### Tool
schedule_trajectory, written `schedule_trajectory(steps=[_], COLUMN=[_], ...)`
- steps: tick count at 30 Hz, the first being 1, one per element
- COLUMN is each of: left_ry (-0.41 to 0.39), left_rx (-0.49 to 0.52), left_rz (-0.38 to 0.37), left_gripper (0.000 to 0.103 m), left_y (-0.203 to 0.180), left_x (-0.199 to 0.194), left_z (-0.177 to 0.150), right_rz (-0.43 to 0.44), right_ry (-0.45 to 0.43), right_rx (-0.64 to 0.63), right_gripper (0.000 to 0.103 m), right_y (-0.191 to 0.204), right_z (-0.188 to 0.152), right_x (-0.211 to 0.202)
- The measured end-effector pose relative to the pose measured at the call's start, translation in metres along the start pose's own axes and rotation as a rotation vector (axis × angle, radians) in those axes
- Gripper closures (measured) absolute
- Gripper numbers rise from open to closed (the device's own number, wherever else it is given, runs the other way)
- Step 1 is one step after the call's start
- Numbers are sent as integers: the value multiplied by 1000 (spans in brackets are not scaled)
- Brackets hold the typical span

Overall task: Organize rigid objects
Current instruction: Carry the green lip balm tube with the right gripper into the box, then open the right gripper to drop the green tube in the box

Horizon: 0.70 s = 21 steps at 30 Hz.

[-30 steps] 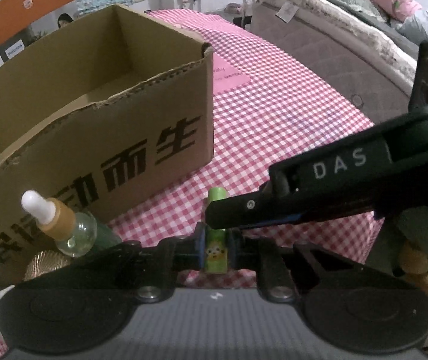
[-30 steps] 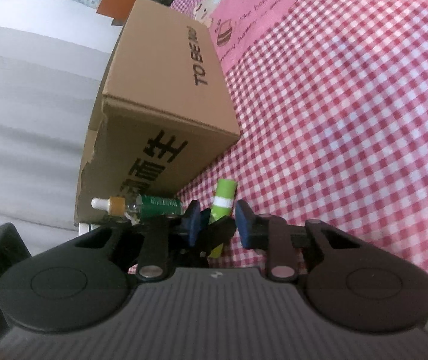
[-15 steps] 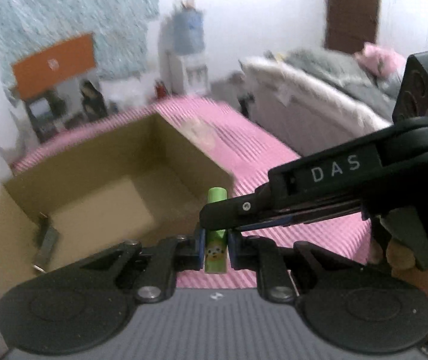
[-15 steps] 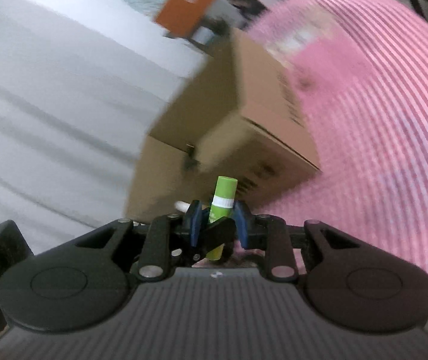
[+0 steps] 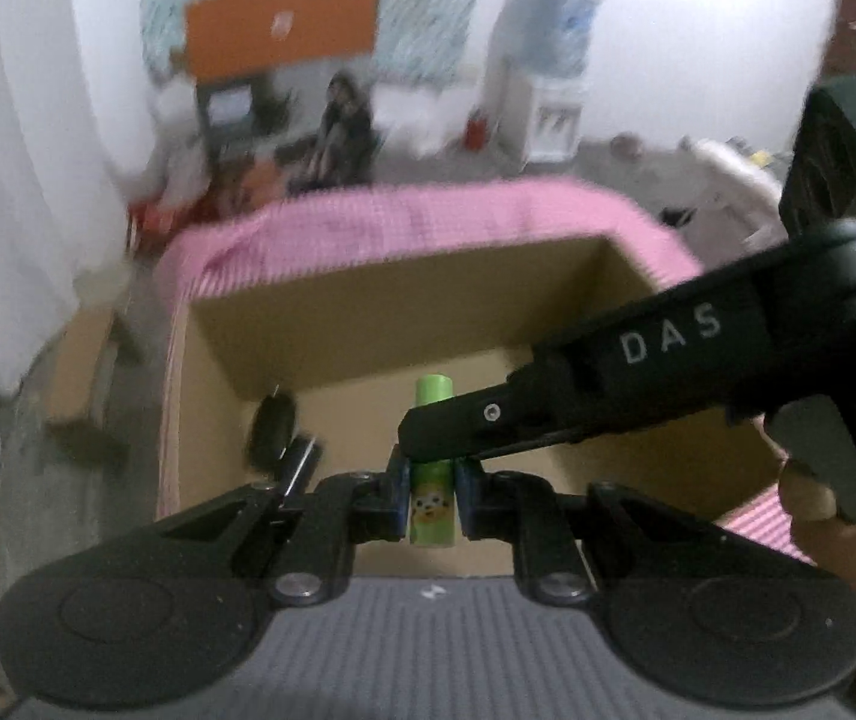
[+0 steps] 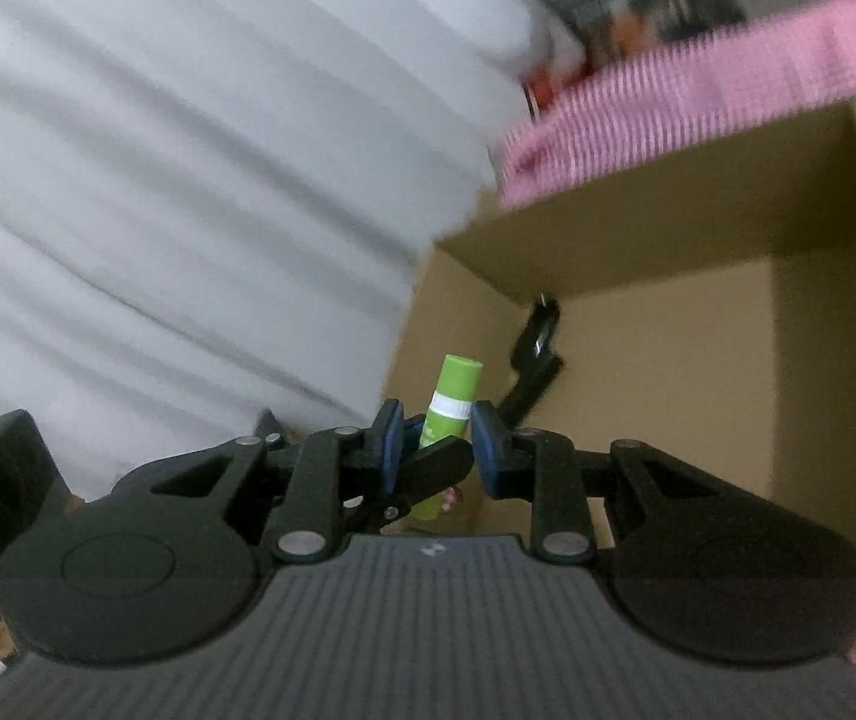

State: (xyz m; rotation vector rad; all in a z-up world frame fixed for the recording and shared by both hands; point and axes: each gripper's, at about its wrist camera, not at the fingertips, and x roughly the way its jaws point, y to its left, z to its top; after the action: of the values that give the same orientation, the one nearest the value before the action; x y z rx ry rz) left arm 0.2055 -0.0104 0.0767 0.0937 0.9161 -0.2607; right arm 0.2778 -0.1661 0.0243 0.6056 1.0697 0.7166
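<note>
Your left gripper [image 5: 432,483] pinched the green glue stick [image 5: 431,495] above the open cardboard box [image 5: 356,330], while your right gripper [image 5: 428,438] reached across it and a black object [image 5: 272,435] lay inside.

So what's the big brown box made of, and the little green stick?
The cardboard box looks like plain matte corrugated card: dull brown walls, no shine. The green glue stick seems smooth plastic with a printed cartoon label; the left gripper holds it over the box.
</note>
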Motion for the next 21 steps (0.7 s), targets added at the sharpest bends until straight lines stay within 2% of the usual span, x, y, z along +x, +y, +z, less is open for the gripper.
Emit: schedule_trajectory(steps=[4, 7, 8, 11, 13, 16, 21], left_ry=[81, 126, 137, 165, 152, 119, 54], left_rx=[-15, 0, 1, -17, -24, -43, -46], left_rz=[28, 52, 56, 59, 59, 51, 44], left_gripper=[87, 86, 80, 72, 70, 57, 47], left_y=[22, 21, 22, 24, 25, 25, 20], left_x=[17, 23, 24, 25, 20, 8, -17], left_z=[-10, -14, -15, -17, -18, -17, -16], right_rz=[-25, -53, -59, -64, -76, -68, -48], right_ry=[147, 227, 248, 317, 349, 373, 329], right_rx=[75, 96, 95, 111, 123, 145, 123], right_gripper=[78, 78, 78, 78, 77, 75, 68], right_y=[-17, -23, -22, -29, -31, -35, -33], right_z=[16, 26, 21, 21, 24, 24, 26], right_x=[46, 72, 76, 94, 105, 114, 98])
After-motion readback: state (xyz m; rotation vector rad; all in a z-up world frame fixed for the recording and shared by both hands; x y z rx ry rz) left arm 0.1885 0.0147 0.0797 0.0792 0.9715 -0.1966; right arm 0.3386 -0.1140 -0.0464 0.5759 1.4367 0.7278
